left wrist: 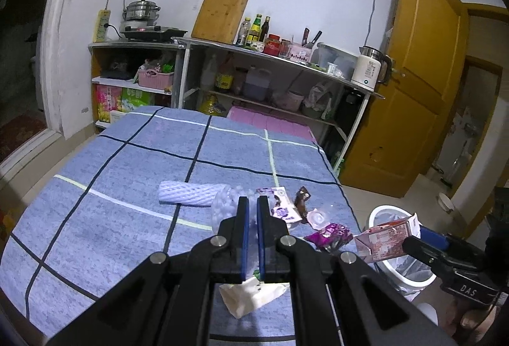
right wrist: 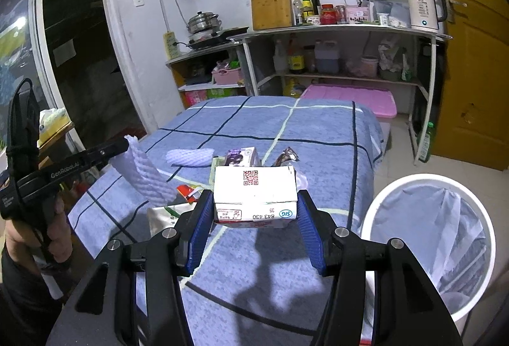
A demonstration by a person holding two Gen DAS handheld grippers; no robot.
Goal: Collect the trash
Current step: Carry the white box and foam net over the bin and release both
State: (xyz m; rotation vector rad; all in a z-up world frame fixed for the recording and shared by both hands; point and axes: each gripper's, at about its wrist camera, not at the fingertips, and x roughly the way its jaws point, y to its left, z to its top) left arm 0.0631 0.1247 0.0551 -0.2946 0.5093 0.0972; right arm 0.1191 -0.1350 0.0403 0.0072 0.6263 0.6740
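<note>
My left gripper (left wrist: 251, 200) is shut on a white foam net sleeve (right wrist: 143, 174), which hangs from its tips above the left side of the blue checked bed (left wrist: 111, 218). The right gripper (right wrist: 254, 196) is shut on a pink and white milk carton (right wrist: 254, 187), held above the bed's near right edge, beside the white lined bin (right wrist: 429, 237). A second foam net (left wrist: 191, 193), a small purple carton (left wrist: 283, 206), a brown wrapper (left wrist: 302, 198), a clear lid (left wrist: 316, 217), a purple wrapper (left wrist: 331, 234) and a white paper bag (left wrist: 251, 295) lie on the bed.
Beyond the bed stands a metal shelf (right wrist: 334, 29) with bottles, a cutting board and a kettle (right wrist: 423, 7). A pink mat (right wrist: 350, 97) lies at the bed's far end. A yellow door (left wrist: 420, 75) is at the right, with bare floor around the bin.
</note>
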